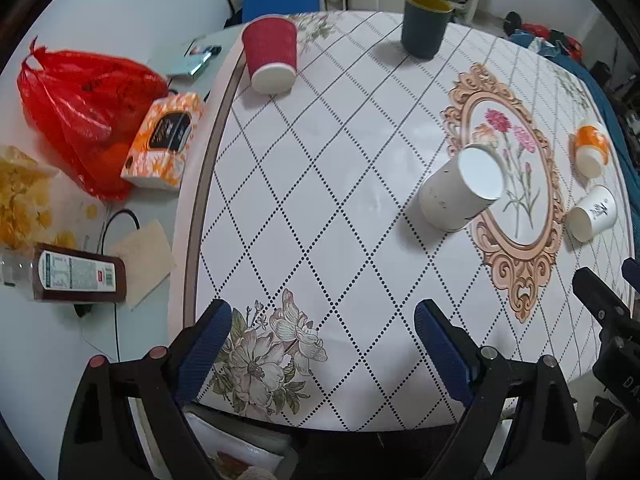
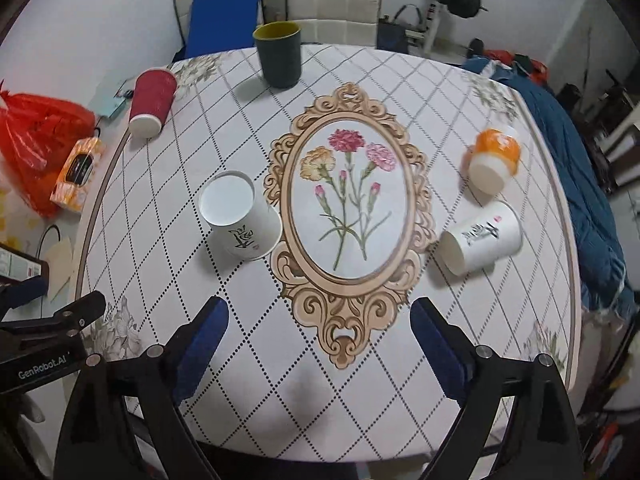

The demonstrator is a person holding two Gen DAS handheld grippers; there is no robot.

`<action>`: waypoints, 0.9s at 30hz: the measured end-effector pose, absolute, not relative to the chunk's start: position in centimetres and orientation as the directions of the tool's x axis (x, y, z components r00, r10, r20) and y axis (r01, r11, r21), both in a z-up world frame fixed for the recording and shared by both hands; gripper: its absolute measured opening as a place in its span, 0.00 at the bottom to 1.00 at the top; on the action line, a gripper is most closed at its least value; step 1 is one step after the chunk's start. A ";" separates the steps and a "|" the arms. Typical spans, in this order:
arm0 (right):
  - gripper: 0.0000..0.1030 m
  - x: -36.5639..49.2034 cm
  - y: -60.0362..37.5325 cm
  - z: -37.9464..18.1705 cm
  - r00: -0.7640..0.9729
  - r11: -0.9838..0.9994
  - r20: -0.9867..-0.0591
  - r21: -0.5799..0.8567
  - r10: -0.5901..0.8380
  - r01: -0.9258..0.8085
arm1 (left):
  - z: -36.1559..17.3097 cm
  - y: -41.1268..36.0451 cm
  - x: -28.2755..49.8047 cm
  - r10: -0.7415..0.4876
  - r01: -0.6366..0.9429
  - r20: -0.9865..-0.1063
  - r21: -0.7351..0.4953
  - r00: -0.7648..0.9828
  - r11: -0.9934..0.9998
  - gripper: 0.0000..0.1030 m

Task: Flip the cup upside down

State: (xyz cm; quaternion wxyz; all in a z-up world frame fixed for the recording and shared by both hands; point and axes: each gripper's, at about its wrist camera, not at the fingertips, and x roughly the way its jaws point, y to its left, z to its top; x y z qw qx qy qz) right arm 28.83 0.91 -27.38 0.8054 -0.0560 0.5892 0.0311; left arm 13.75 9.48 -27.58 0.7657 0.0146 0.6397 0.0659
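Note:
Several cups stand on the patterned table point(image 2: 248, 320). A dark green cup with a yellow inside point(image 2: 279, 54) point(image 1: 426, 25) stands upright, mouth up, at the far edge. A red ribbed cup point(image 2: 151, 98) point(image 1: 271, 55), a white printed cup point(image 2: 240, 216) point(image 1: 460, 189), an orange-and-white cup point(image 2: 493, 160) point(image 1: 590, 150) and another white printed cup point(image 2: 480, 238) point(image 1: 593, 213) stand bottom up. My left gripper point(image 1: 324, 344) is open and empty over the near left of the table. My right gripper point(image 2: 318, 336) is open and empty over the near edge.
Left of the table lie a red plastic bag point(image 1: 80, 112), an orange tissue box point(image 1: 164, 142), a dark bottle point(image 1: 76, 278) and a cable point(image 1: 116, 220). Chairs point(image 2: 332, 4) stand behind the table. A blue cloth point(image 2: 568, 152) lies at the right.

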 end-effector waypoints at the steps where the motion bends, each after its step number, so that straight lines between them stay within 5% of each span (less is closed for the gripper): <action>1: 0.92 28.6 0.8 -27.1 0.306 0.993 -0.952 -0.047 -0.012 -0.108 | -27.1 9.3 13.6 0.120 -0.078 -0.976 0.108 0.184 0.991 0.91; 27: 0.92 17.1 -2.0 -9.6 0.430 0.994 -0.901 0.004 0.052 -0.112 | -10.0 6.0 3.6 0.089 -0.077 -0.910 0.063 0.405 0.995 0.91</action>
